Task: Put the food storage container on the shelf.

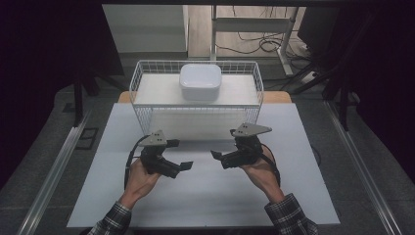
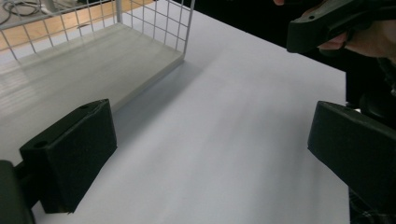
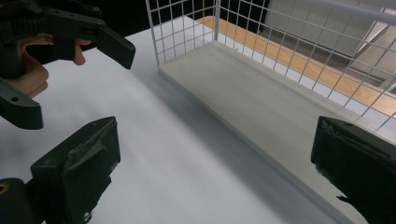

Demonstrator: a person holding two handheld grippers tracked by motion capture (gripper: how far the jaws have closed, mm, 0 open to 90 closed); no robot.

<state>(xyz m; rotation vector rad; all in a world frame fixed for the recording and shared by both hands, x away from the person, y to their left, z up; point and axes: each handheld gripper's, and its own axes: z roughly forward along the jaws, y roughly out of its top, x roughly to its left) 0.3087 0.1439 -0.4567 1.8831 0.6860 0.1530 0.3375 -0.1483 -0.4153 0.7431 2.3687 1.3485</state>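
Observation:
A white wire basket [image 1: 142,83] stands at the far side of the white table top [image 1: 205,200]. Inside it, near the back, sits a white rounded box [image 1: 199,82]. My left gripper [image 1: 182,155] is held over the table in front of the basket, pointing right, open and empty. Facing it, my right gripper [image 1: 220,147] points left, also open and empty. In the left gripper view the left gripper [image 2: 210,154] spans bare table, with the basket [image 2: 154,23] at upper left. In the right gripper view the right gripper [image 3: 210,163] stands beside the basket [image 3: 182,28].
The basket has a pale flat floor [image 3: 261,98]. The other hand's gripper crosses each gripper view: the right one [image 2: 327,23] at top right, the left one [image 3: 93,32] at top left. Beyond the table are desk legs and cables [image 1: 264,44] on the floor.

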